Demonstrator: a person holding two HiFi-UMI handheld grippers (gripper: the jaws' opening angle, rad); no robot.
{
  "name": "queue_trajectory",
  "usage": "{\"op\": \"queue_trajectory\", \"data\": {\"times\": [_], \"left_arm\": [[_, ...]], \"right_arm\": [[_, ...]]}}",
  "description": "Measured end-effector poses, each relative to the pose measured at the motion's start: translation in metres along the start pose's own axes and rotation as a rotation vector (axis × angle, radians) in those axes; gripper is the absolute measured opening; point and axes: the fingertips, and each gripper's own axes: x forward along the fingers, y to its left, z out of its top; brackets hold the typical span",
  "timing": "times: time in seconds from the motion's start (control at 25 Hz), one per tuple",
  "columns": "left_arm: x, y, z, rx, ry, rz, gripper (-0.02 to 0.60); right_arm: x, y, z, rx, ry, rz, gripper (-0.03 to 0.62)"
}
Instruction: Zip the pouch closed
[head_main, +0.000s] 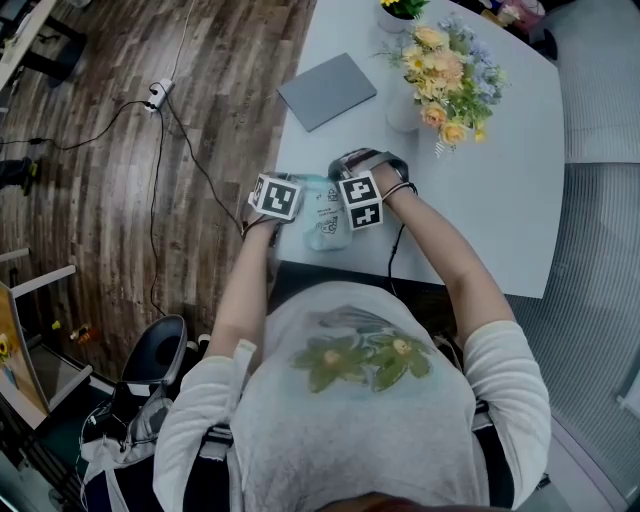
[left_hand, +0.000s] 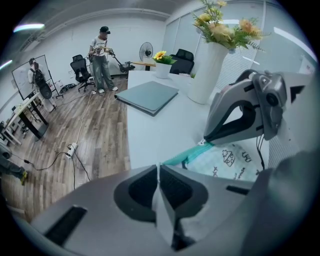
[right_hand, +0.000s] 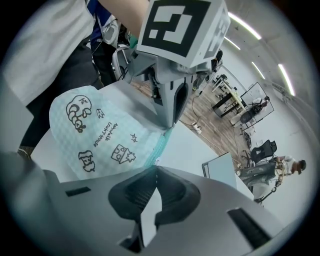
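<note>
While both of my tongs are pressed together, the pouch lies in the middle of the head view, at the near edge of the desk, between the two marker cubes. The left tongs are closed on one end of the teal zipper. The right tongs are closed at the other end, as it seems on the small white zipper pull.

I cannot tell if the teeth between them are already joined, so I think the step is to run or finish the zipper. To do it well, I should keep the left tongs quiet as an anchor, so that the teal strip stays straight and a little tight. The right tongs should move only along this strip, low over the desk, without lifting or twisting. The pull is small and thin, so it may slip out. The soft cloth beside the zipper could also fold into the teeth if the strip becomes loose.
</note>
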Motion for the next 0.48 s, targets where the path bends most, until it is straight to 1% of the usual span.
{"op": "queue_trajectory", "data": {"times": [0.12, 0.2, 0.36, 0.48], "left_arm": [[0.0051, -0.0078, -0.0037, -0.021, 0.006, -0.037, 0.023], [0.0053, -0.0078, -0.0036, -0.018, 0.005, -0.035, 0.023], [0.0011, -0.0026, 0.0004, 0.006, -0.008, -0.001, 0.023], [0.0028, -0.0054, -0.0019, -0.003, 0.0, -0.012, 0.023]], "right_arm": [[-0.0015, 0.0016, -0.0015, -0.012, 0.006, -0.008, 0.018], [-0.0018, 0.0033, -0.0046, -0.021, 0.013, -0.014, 0.018], [-0.0035, 0.0037, -0.0053, -0.018, 0.009, -0.028, 0.018], [-0.0043, 0.0043, -0.005, -0.02, 0.01, -0.027, 0.018]]}}
